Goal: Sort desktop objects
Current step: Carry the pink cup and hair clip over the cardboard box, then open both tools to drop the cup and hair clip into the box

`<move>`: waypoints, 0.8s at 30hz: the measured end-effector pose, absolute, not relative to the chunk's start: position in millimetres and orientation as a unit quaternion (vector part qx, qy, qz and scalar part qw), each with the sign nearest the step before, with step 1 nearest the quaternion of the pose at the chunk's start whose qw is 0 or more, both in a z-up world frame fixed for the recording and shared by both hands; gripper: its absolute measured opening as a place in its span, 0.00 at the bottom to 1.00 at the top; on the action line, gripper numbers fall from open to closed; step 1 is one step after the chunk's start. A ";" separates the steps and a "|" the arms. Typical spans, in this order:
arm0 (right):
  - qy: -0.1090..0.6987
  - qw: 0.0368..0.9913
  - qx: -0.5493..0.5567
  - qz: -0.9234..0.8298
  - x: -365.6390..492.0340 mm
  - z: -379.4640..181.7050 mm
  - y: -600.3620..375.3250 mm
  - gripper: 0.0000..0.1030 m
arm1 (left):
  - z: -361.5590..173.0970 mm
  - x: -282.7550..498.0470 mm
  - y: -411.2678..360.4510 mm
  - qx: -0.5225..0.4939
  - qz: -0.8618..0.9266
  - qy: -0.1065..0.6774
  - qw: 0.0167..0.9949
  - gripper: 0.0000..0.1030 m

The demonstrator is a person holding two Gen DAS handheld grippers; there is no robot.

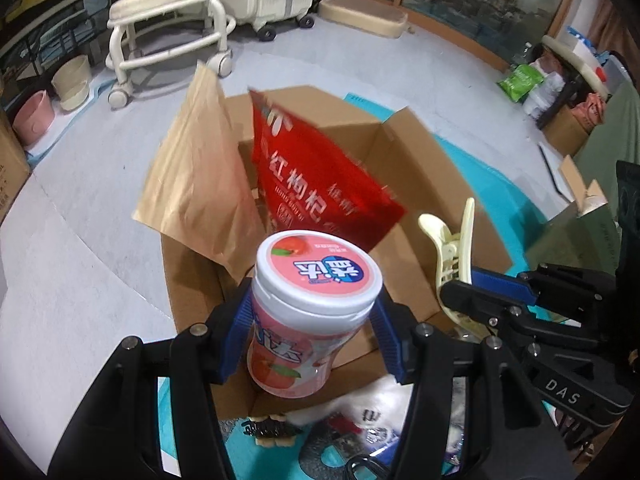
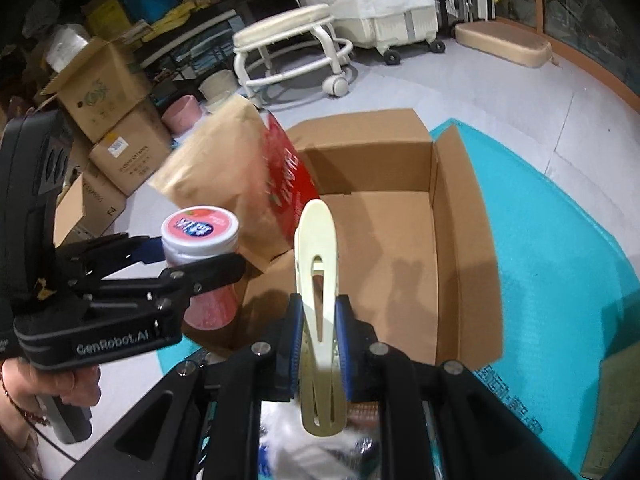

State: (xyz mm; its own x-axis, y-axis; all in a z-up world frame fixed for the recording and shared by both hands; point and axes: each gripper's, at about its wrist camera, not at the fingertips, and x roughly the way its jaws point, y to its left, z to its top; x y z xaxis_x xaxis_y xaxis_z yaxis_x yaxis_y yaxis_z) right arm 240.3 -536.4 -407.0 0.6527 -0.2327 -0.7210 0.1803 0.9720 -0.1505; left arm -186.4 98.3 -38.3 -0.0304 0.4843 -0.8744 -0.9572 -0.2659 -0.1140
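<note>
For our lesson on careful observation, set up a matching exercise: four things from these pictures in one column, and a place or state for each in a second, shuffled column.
Things:
1. pink gum bottle
2. cream hair claw
3. red pouch
4. cardboard box

Places or states:
A. leaning inside the box beside a brown paper bag
B. clamped in the right gripper
C. open on the teal surface
D. gripped by the left gripper

Pairs: 1-D, 2-B, 3-A, 4-C

The red pouch is showing "红枸杞"; the right gripper is reading "DAS"; the left gripper is reading "GenRobot.AI".
</note>
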 end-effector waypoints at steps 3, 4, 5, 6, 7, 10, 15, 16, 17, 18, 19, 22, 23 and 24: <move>0.411 0.903 -0.028 -0.121 251.7 -418.1 -545.7 0.15 | -53.2 -187.2 101.4 -0.440 0.659 0.286 0.539 0.52; 0.415 0.901 -0.029 -0.122 254.9 -421.2 -548.0 0.15 | -56.3 -186.8 101.4 -0.440 0.658 0.289 0.538 0.52; 0.417 0.900 -0.031 -0.123 257.5 -423.7 -550.0 0.15 | -59.8 -186.9 101.8 -0.441 0.658 0.292 0.536 0.52; 0.421 0.898 -0.034 -0.127 261.7 -427.0 -552.7 0.15 | -64.0 -187.9 102.7 -0.443 0.658 0.293 0.534 0.52; 0.424 0.896 -0.033 -0.128 264.7 -429.3 -555.2 0.15 | -67.2 -188.9 103.5 -0.445 0.658 0.293 0.532 0.52; 0.431 0.892 -0.035 -0.134 271.5 -435.2 -562.2 0.15 | -77.0 -191.4 106.4 -0.452 0.656 0.293 0.528 0.52; 0.445 0.884 -0.036 -0.137 279.7 -444.7 -572.7 0.15 | -81.2 -189.2 109.3 -0.433 0.669 0.308 0.519 0.53; 0.446 0.883 -0.034 -0.138 280.3 -446.8 -574.7 0.15 | -81.6 -188.4 109.8 -0.431 0.670 0.311 0.518 0.53; 0.448 0.883 -0.034 -0.137 280.3 -448.9 -576.0 0.15 | -82.0 -187.5 110.2 -0.428 0.670 0.314 0.518 0.53; 0.447 0.884 -0.033 -0.135 280.3 -450.3 -576.5 0.15 | -82.6 -185.6 110.8 -0.424 0.671 0.319 0.517 0.53; 0.445 0.886 -0.031 -0.129 279.3 -450.7 -576.6 0.15 | -83.2 -184.2 111.5 -0.422 0.673 0.324 0.514 0.53; 0.441 0.888 -0.035 -0.128 277.5 -451.7 -575.1 0.16 | -84.3 -180.6 112.5 -0.418 0.674 0.332 0.511 0.58; 0.441 0.887 -0.039 -0.133 278.1 -451.7 -575.1 0.16 | -84.5 -179.5 112.7 -0.418 0.674 0.333 0.510 0.64; 0.442 0.886 -0.042 -0.135 278.5 -451.5 -575.6 0.17 | -83.8 -177.9 112.8 -0.414 0.676 0.336 0.508 0.66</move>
